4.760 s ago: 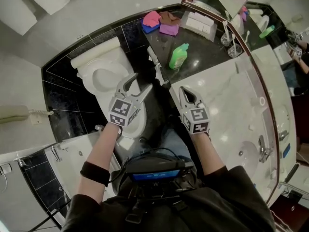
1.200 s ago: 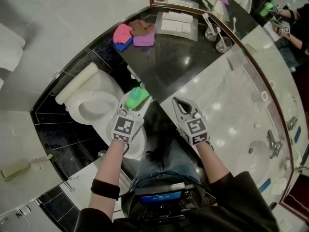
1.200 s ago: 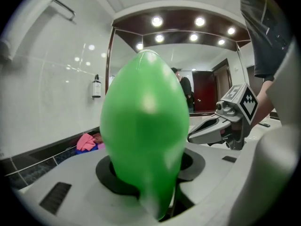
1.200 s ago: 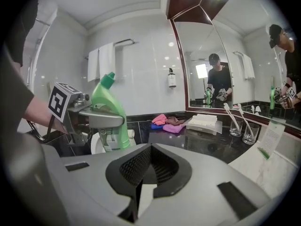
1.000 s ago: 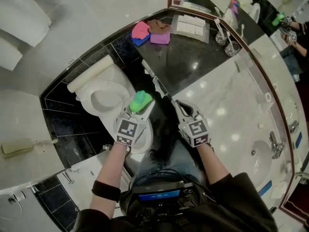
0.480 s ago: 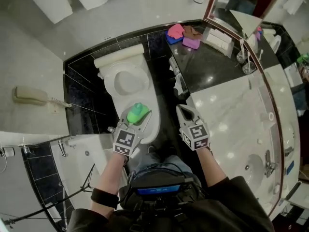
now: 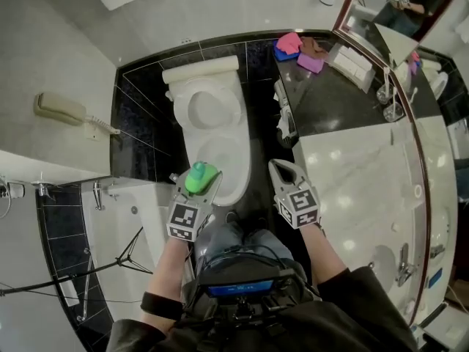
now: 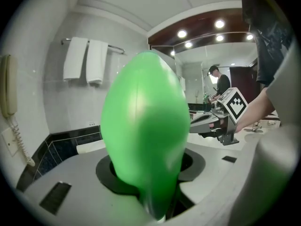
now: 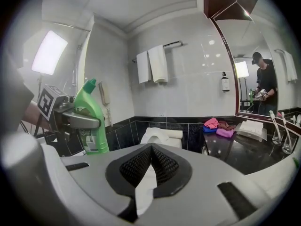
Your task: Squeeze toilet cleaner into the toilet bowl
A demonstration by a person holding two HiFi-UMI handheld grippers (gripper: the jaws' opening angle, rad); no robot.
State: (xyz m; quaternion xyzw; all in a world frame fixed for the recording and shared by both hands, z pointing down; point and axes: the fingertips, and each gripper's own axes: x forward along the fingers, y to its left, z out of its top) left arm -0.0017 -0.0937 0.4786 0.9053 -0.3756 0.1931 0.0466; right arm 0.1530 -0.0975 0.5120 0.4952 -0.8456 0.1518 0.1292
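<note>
The green toilet cleaner bottle (image 7: pixel 200 177) stands upright between the jaws of my left gripper (image 7: pixel 195 185), which is shut on its body. It hangs over the front rim of the white toilet (image 7: pixel 220 141). The bottle (image 8: pixel 146 131) fills the left gripper view, base towards the camera. My right gripper (image 7: pixel 282 171) is shut and empty, level with the left one, just right of the toilet. From the right gripper view its closed jaws (image 9: pixel 150 157) point at the toilet (image 9: pixel 160 136), with the bottle (image 9: pixel 89 119) at the left.
A black counter (image 7: pixel 330 105) right of the toilet carries pink, brown and purple cloths (image 7: pixel 297 48) and glasses (image 7: pixel 390 101). A white vanity top (image 7: pixel 366 189) with a sink runs along the right. A wall phone (image 7: pixel 62 108) hangs at the left, with a tripod (image 7: pixel 124 259) below it.
At first the bottle stood on the black counter and my left gripper was open. Over the last second both grippers swung left, bringing the held bottle from the counter's edge to the toilet's front.
</note>
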